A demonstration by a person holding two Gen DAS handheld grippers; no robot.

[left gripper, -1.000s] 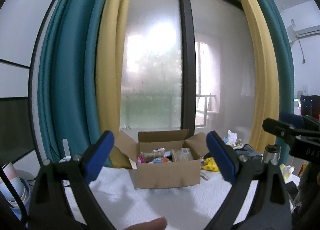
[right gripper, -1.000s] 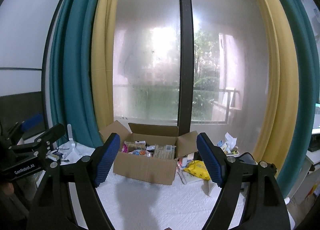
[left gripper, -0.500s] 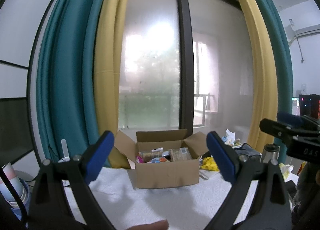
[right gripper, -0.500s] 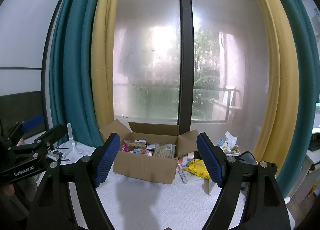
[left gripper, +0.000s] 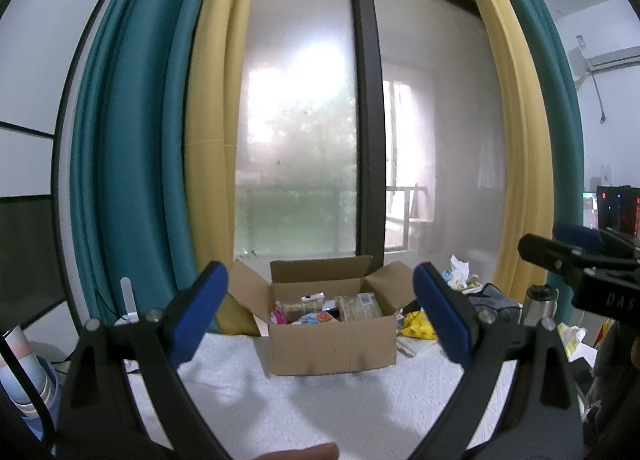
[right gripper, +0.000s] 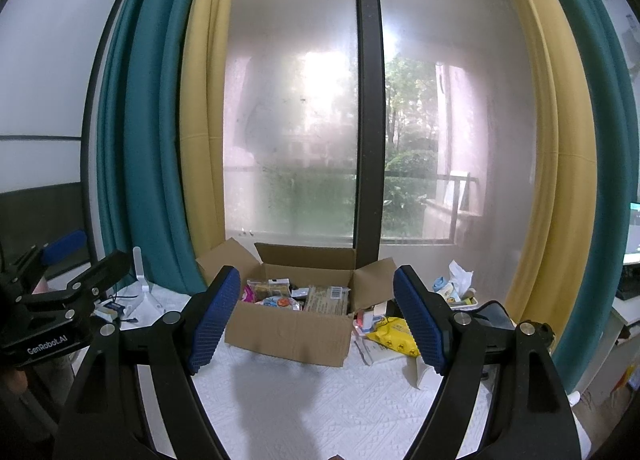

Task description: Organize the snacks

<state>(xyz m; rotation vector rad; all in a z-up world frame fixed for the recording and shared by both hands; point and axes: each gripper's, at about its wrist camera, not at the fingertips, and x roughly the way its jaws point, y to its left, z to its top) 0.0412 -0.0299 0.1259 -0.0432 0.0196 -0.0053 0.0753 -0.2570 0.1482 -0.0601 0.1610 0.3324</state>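
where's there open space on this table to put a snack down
The widest bare patch is the white textured table cover in front of the open brown cardboard box, between it and both open grippers, left and right. A narrower strip lies left of the box. Right of it is crowded: a yellow snack bag, papers, and a tub of small items.
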